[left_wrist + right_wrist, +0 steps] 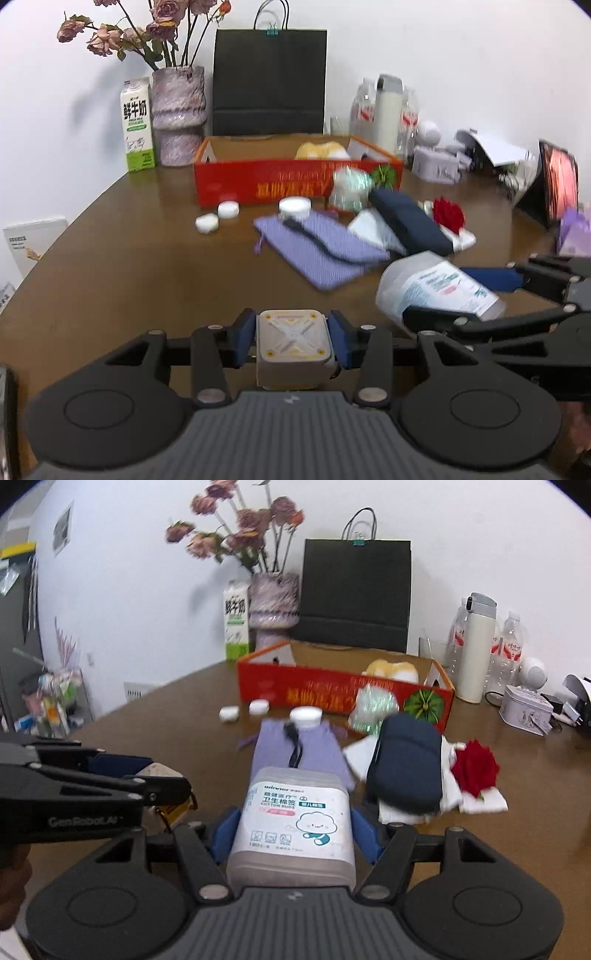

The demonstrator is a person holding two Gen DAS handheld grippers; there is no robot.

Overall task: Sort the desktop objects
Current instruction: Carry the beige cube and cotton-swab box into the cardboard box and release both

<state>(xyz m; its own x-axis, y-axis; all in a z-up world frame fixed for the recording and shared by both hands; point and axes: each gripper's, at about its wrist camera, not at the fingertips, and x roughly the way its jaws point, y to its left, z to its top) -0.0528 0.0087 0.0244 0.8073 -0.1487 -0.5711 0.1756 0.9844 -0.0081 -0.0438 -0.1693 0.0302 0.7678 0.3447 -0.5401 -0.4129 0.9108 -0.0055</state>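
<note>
Left gripper (291, 341) clamped a beige case (293, 347), right gripper (291, 827) clamped the swab tub (291, 823) (both lifted), probably next needing release into the red box (332, 696)

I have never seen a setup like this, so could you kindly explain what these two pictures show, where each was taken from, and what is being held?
There is no robot here: a person holds a two-finger claw in each hand, and a wide-angle camera on each looks forward along its fingers. One picture comes from the left claw, which is shut on a small beige square case. The other comes from the right claw, shut on a tub of cotton buds. Each claw also shows at the edge of the other's view. On the brown table lie a lilac pouch, a dark blue case, a red rose and small white lids, in front of a red box with a few items already inside.
</note>
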